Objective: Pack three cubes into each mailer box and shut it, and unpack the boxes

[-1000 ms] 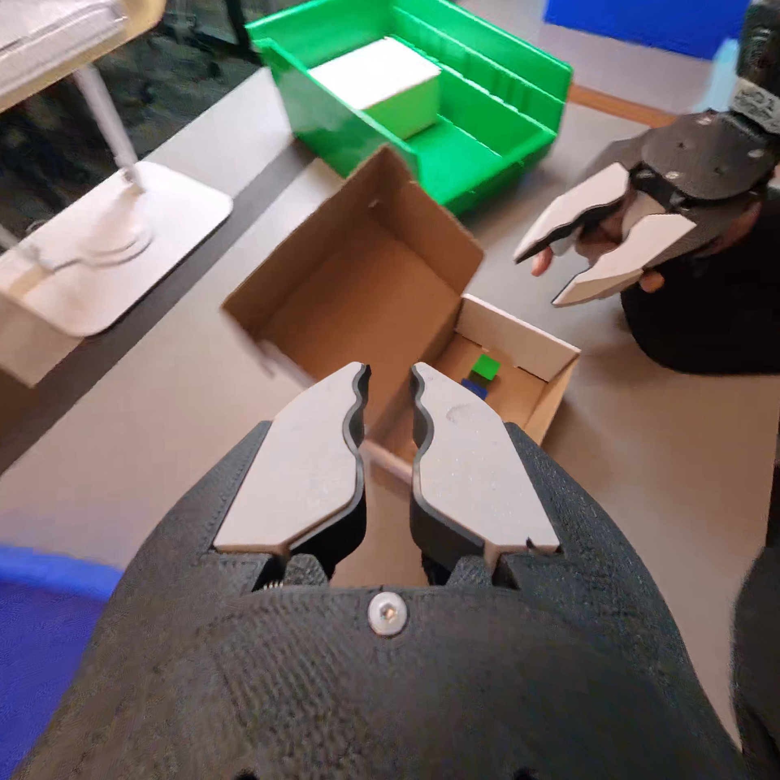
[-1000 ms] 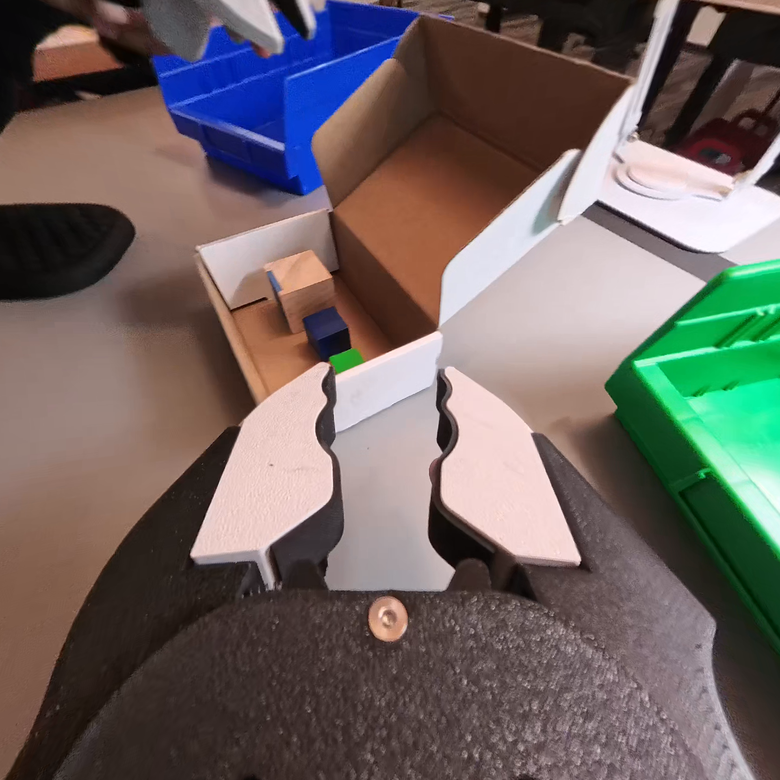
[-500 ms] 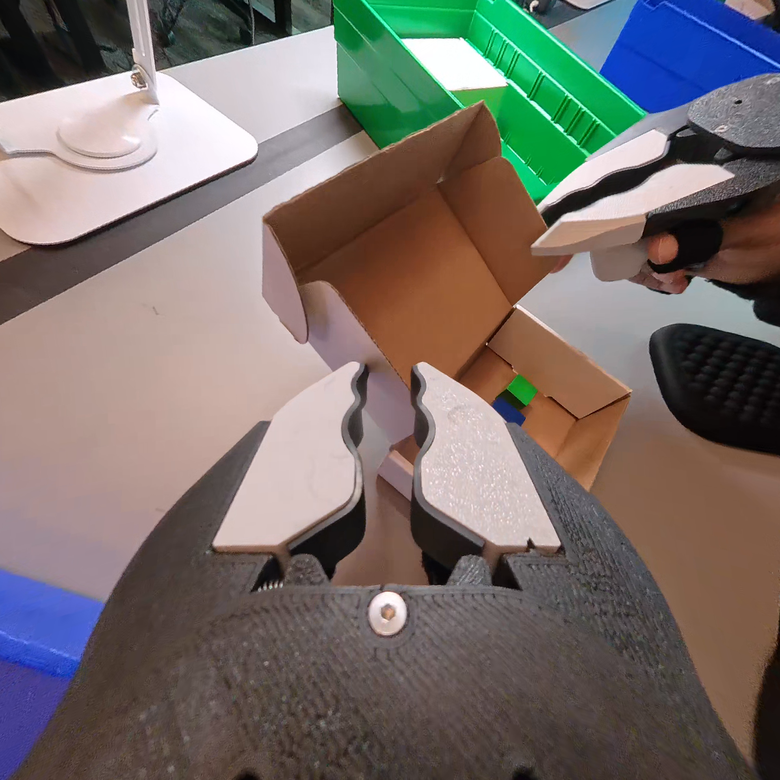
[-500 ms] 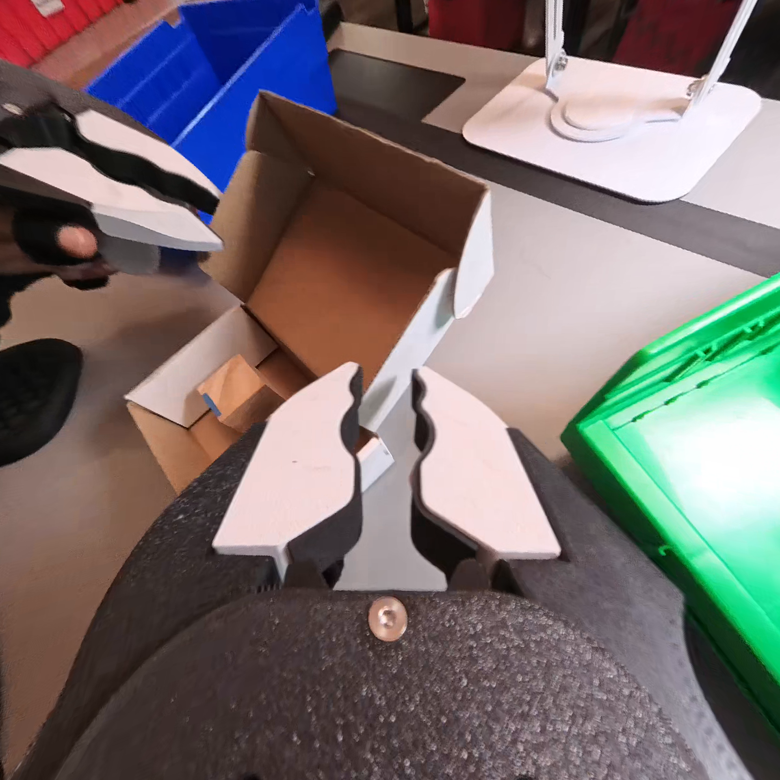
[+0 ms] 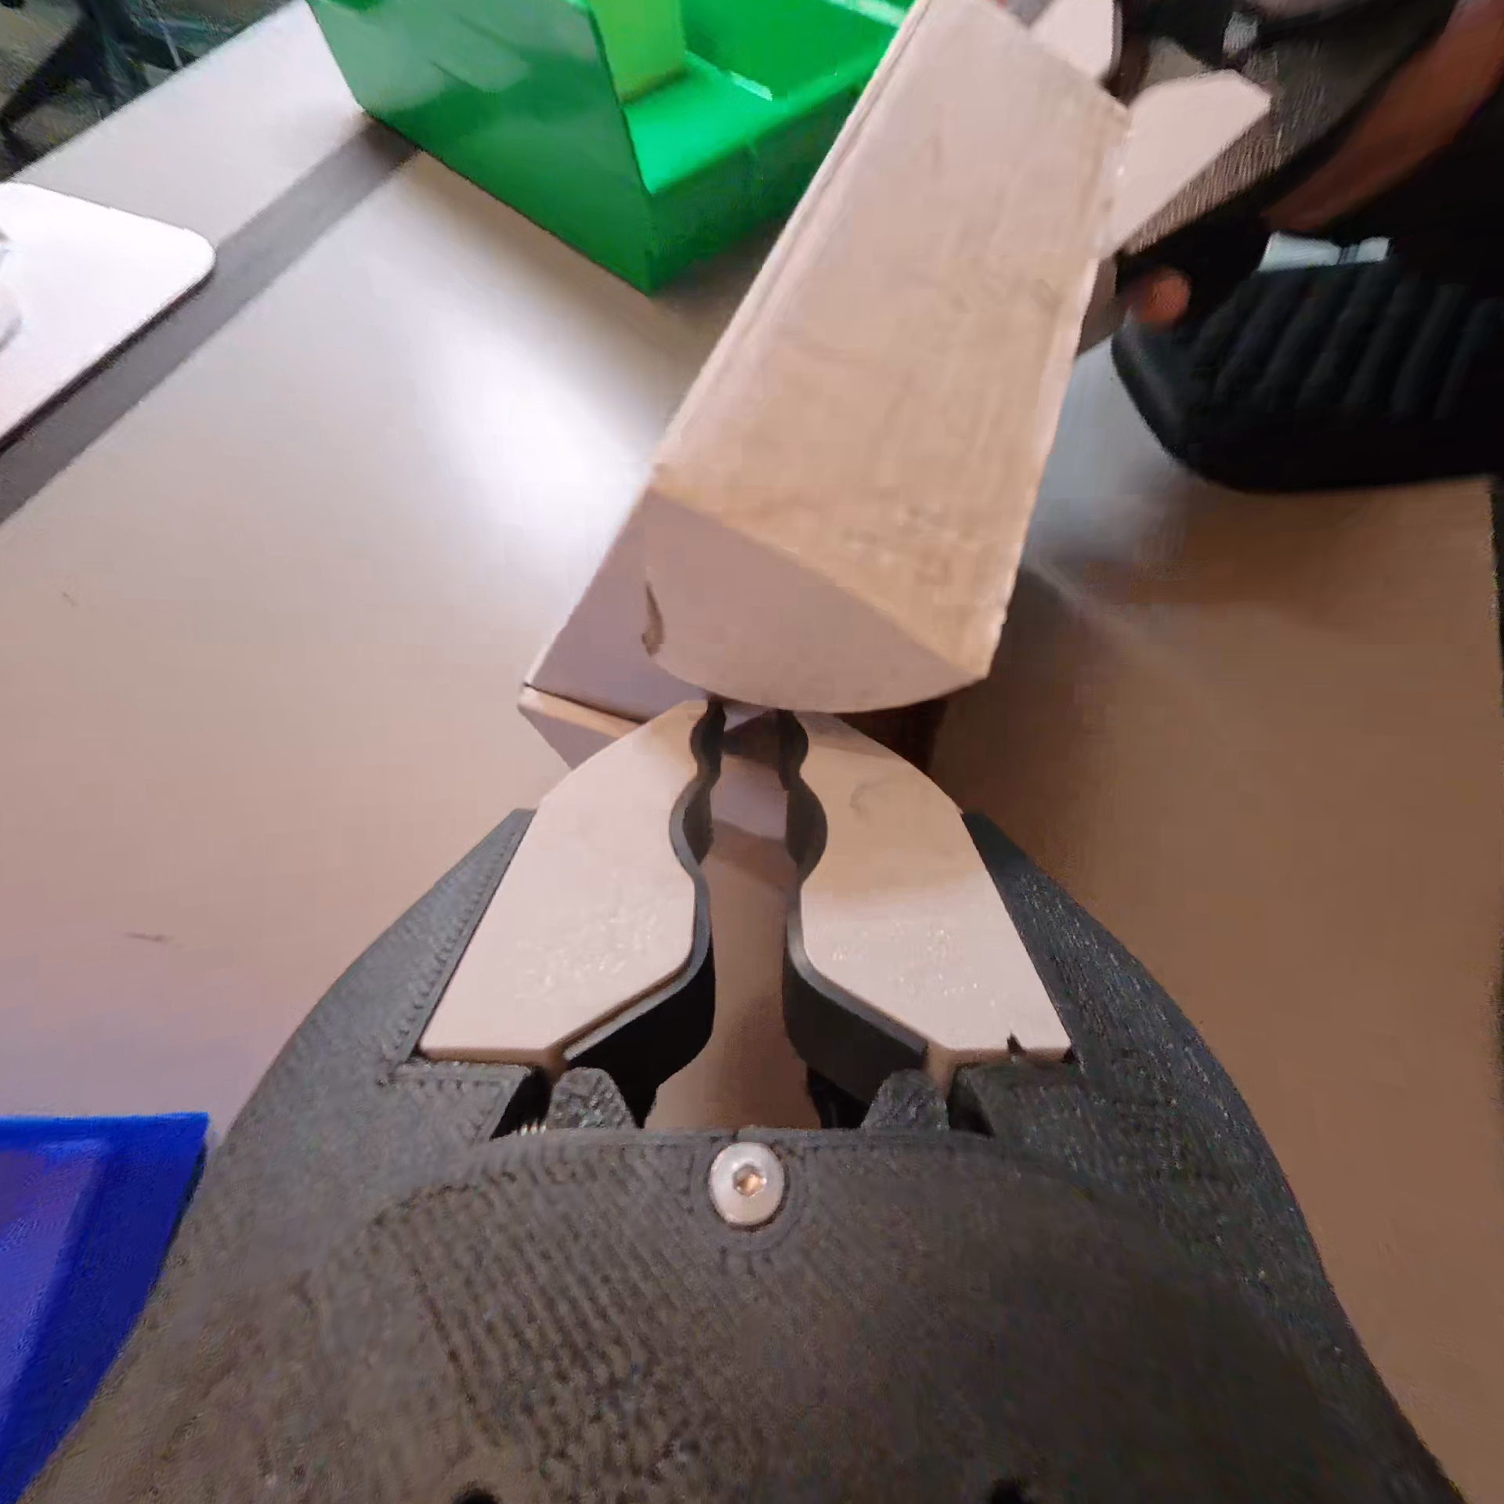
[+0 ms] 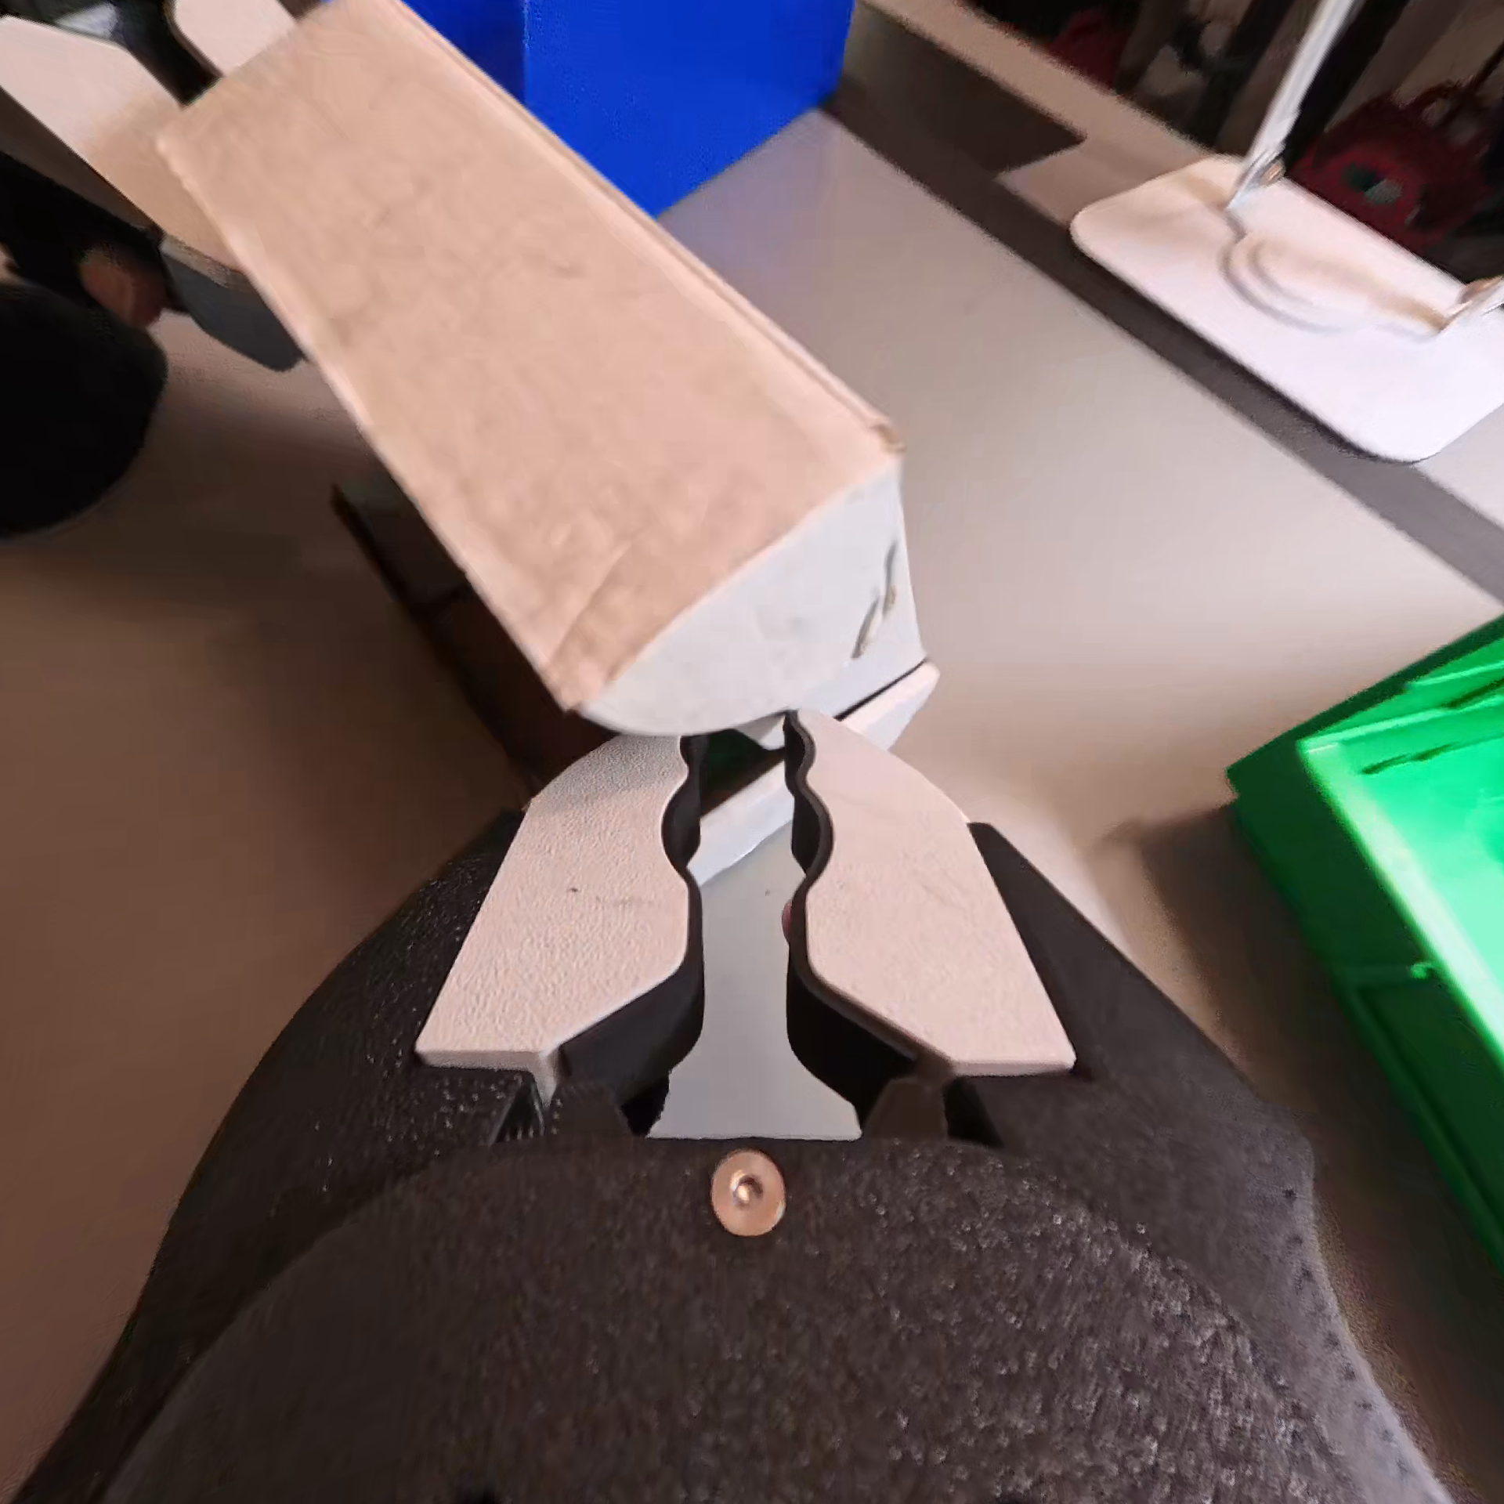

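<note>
The white mailer box point(image 5: 594, 651) sits on the tan table with its lid point(image 5: 895, 366) tilted down over the body; the lid also shows in the right wrist view point(image 6: 488, 325). My left gripper point(image 5: 747, 732) is at the near end, under the lid's rounded side flap point(image 5: 797, 651), jaws nearly together on a white flap. My right gripper point(image 6: 739, 732) is at the opposite end, jaws likewise pinched on a white flap point(image 6: 749, 806). The right gripper's fingers point(image 5: 1180, 155) show past the lid's far end. The lid hides the cubes.
A green bin point(image 5: 570, 122) stands behind the box, and to the right in the right wrist view point(image 6: 1400, 854). A blue bin point(image 5: 73, 1302) is at my near left. A white stand base point(image 6: 1302, 325) sits on the far table edge. A black pad point(image 5: 1302, 366) lies at right. One gripper's finger ends stand about 12 centimetres off the other's.
The lid has swung from upright down over the box body. Both grippers have dropped lower at the box ends. The right gripper's jaws have narrowed since one second ago.
</note>
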Tool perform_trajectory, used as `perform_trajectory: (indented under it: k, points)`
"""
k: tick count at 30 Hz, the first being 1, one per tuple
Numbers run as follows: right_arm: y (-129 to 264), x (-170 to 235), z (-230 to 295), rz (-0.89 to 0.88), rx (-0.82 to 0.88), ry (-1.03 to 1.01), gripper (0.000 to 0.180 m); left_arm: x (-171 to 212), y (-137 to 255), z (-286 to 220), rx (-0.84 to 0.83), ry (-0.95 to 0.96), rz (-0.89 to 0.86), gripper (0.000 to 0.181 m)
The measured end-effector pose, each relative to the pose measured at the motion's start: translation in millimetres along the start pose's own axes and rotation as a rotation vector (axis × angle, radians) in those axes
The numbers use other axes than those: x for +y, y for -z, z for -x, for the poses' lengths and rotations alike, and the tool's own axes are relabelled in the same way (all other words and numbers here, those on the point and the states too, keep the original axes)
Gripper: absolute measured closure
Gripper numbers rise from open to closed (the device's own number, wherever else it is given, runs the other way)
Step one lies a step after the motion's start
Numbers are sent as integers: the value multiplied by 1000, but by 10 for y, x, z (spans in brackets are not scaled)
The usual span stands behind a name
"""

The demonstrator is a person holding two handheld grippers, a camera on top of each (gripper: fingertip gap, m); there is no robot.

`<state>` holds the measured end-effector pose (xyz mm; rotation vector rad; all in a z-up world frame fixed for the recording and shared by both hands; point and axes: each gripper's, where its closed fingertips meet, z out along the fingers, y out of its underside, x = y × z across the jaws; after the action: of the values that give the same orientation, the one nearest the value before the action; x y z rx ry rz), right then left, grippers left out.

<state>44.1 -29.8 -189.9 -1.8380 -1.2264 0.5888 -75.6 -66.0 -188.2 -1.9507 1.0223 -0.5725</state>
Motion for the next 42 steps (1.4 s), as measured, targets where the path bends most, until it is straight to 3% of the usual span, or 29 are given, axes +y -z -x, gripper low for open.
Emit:
perform_trajectory:
  k: [7,13,16,21,23,28,32,42]
  points:
    - [226,208,138,55,-150,27,129,229,225,-118,52,-85,50,143]
    - [403,-29,49,1,-25,300,121,-62,439,-29,-58,-165,-49,134]
    - [347,-188,11,19,101,517,107,-222,391,-79,-112,-267,-55,128]
    - [253,-159,11,125,183,730,109,-182,226,-249,-79,-342,3,116]
    - [266,-95,45,127,145,701,120,-100,202,-309,-50,-343,26,121]
    - [283,59,169,137,76,665,121,53,201,-415,31,-288,61,139]
    - [233,194,286,154,25,647,122,192,178,-398,23,-265,115,135]
    - [193,372,474,189,-46,481,123,238,193,-706,13,-276,37,124]
